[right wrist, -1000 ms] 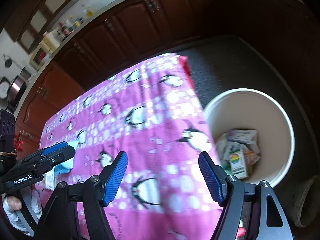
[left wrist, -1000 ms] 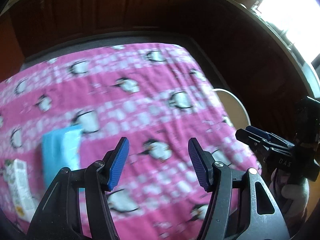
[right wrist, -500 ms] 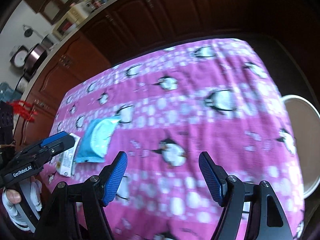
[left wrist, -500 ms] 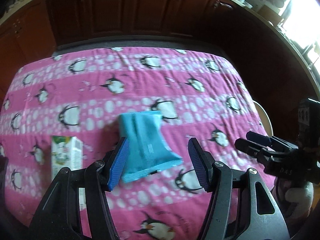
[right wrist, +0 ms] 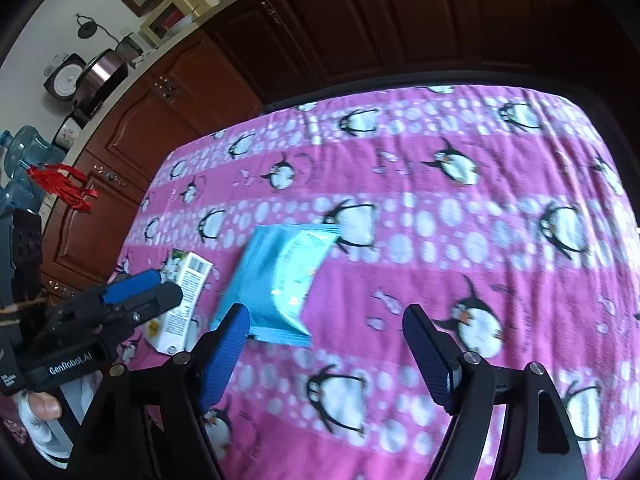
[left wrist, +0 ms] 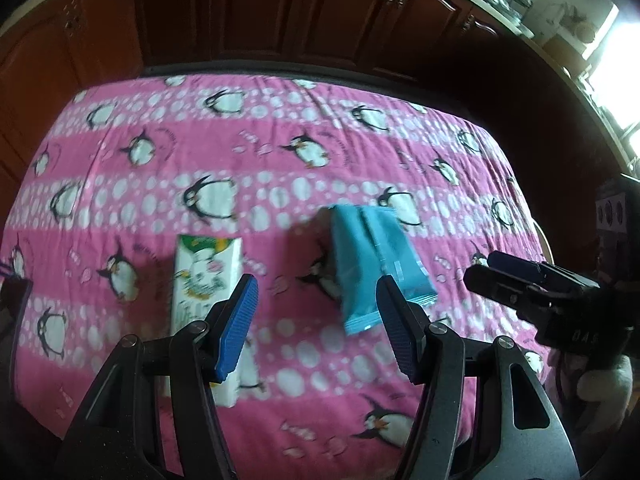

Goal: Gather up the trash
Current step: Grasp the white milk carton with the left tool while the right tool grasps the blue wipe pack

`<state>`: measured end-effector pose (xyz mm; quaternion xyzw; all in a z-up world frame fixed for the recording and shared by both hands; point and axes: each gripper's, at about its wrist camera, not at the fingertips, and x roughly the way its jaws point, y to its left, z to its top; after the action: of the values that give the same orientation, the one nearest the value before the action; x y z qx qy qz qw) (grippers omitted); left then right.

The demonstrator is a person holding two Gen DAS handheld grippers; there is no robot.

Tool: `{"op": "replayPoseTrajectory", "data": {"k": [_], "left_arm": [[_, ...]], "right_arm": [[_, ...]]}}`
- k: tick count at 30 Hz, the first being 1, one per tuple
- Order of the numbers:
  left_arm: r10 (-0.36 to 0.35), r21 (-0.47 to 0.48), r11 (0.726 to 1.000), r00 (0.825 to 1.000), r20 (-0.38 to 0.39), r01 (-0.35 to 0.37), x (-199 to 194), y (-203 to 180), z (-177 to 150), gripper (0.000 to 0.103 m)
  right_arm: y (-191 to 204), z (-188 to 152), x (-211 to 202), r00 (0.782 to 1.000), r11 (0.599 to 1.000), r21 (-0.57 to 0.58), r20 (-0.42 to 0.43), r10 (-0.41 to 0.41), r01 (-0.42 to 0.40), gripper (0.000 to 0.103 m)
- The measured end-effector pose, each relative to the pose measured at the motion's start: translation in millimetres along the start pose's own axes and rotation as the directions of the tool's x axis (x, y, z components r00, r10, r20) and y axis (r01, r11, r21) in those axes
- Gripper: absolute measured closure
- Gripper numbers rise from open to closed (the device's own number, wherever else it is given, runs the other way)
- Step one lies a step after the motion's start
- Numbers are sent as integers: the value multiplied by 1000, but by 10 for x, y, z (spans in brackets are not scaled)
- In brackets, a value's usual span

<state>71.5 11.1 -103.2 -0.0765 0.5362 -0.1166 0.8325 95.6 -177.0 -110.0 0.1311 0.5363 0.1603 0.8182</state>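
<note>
A blue plastic wrapper (left wrist: 374, 264) lies flat on the pink penguin tablecloth (left wrist: 280, 152); it also shows in the right wrist view (right wrist: 280, 276). A white and green carton (left wrist: 204, 280) lies to its left, also visible in the right wrist view (right wrist: 182, 300). My left gripper (left wrist: 316, 324) is open and empty, hovering over the cloth between the carton and the wrapper. My right gripper (right wrist: 328, 348) is open and empty, just right of the wrapper's near end. Each gripper shows in the other's view: the right one (left wrist: 520, 284), the left one (right wrist: 132, 296).
Dark wooden cabinets (left wrist: 280, 12) stand behind the table. A sliver of the white bin rim (left wrist: 546, 242) shows past the table's right edge. A counter with pots and water bottles (right wrist: 92, 76) is at the far left.
Both views have swung left, away from the white bin and onto the table. The wrapper and carton have come into fuller view. Both grippers stay open.
</note>
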Motion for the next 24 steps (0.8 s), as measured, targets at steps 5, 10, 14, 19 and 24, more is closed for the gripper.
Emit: {"op": "replayPoseTrajectory", "data": {"k": [5, 10, 14, 19, 24], "left_arm": [[-14, -51, 999, 1000, -6, 14, -102, 298, -67, 33], [21, -83, 996, 1000, -19, -22, -62, 520, -132, 32], [47, -83, 995, 998, -37, -50, 58, 580, -179, 32], [102, -71, 992, 993, -63, -106, 274, 591, -233, 32], [78, -105, 991, 994, -82, -87, 380, 689, -232, 34]], "right_arm": [[181, 119, 194, 999, 1000, -2, -28, 16, -16, 19], [362, 182, 471, 998, 1000, -23, -67, -9, 7, 19], [538, 188, 677, 995, 997, -69, -95, -41, 35, 19], [618, 175, 875, 988, 991, -107, -121, -98, 85, 19], [524, 113, 935, 988, 990, -123, -129, -79, 63, 40]]}}
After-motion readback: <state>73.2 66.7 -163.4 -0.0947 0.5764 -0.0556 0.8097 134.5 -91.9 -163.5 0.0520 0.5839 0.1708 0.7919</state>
